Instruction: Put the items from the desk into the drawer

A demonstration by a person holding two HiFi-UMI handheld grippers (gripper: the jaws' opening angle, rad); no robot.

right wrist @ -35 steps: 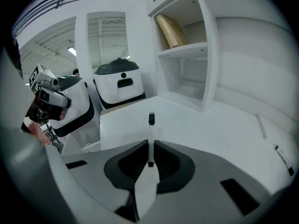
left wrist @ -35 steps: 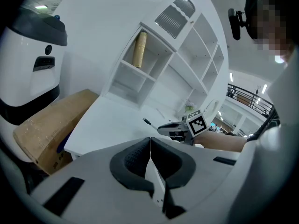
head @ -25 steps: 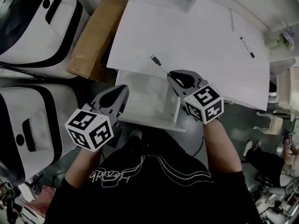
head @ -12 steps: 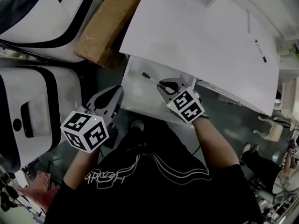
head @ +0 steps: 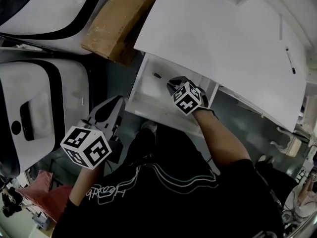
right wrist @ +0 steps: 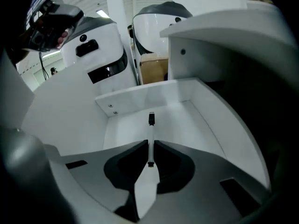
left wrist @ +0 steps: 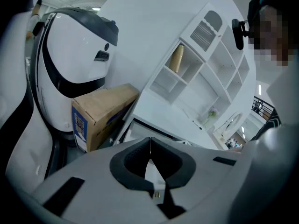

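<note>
Right gripper (right wrist: 149, 146) is pinching 1 pen (right wrist: 150, 125), long axis pointing ahead along its jaws into the drawer (right wrist: 140, 96), tip probably just off the floor. Left gripper (left wrist: 150, 146) closed, empty, farther off.

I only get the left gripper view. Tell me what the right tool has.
Observer: The right tool is shut on a white pen with a dark far end.
Operator: Say where it points.
Observer: Down into the open drawer; the pen's dark end is over the drawer's floor.
Operator: Report what else lies in there.
Observer: Nothing else, in the part that the right gripper view shows.
</note>
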